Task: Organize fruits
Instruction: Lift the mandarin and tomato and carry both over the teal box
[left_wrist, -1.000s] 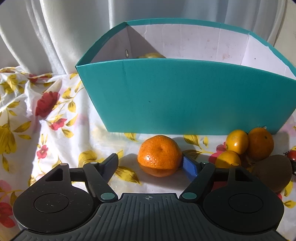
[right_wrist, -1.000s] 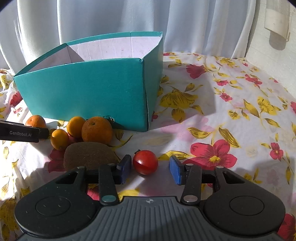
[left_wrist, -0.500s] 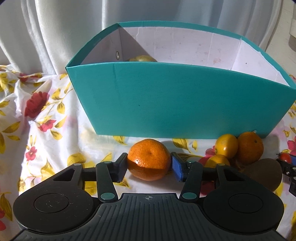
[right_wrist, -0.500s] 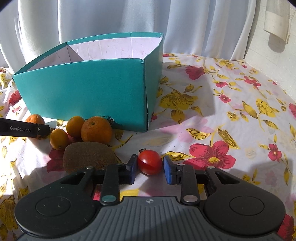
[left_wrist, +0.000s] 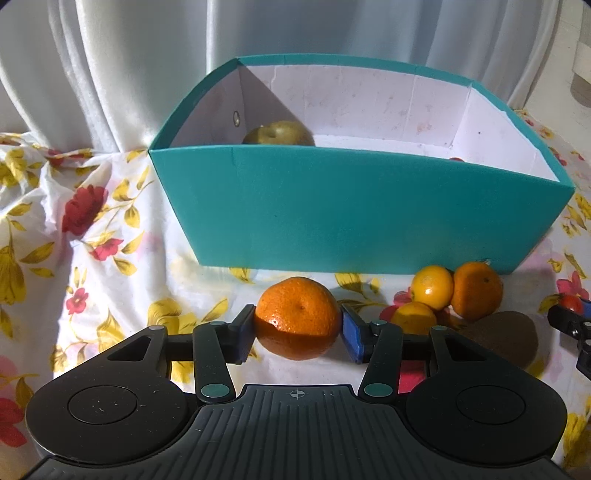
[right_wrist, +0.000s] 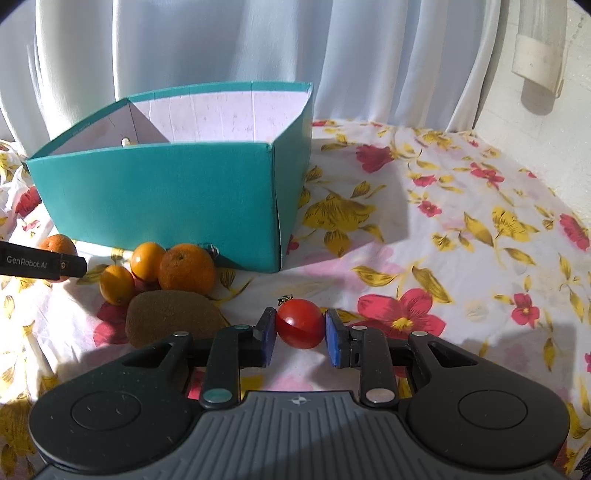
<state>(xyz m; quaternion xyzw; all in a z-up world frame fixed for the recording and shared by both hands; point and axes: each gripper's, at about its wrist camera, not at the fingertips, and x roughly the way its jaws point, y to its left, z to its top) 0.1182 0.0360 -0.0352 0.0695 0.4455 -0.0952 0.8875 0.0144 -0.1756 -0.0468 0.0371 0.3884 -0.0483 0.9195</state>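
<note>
My left gripper (left_wrist: 297, 334) is shut on an orange mandarin (left_wrist: 298, 317) and holds it above the floral cloth, in front of the teal box (left_wrist: 351, 210). My right gripper (right_wrist: 300, 336) is shut on a small red tomato (right_wrist: 300, 323), lifted off the cloth. The teal box (right_wrist: 166, 199) has a white inside with a divider; a green-brown fruit (left_wrist: 279, 133) lies in its left compartment. Two small yellow-orange fruits (right_wrist: 147, 255), an orange (right_wrist: 186, 267) and a brown kiwi (right_wrist: 171, 321) lie by the box front.
The floral cloth (right_wrist: 443, 258) covers the table. White curtains (right_wrist: 258, 55) hang behind the box. A wall with a white fitting (right_wrist: 539, 62) is at the right. The left gripper's finger (right_wrist: 40, 263) shows at the left edge of the right wrist view.
Both grippers closed on their fruit: left on the mandarin, right on the tomato. Both have risen, so the box inside shows more.
</note>
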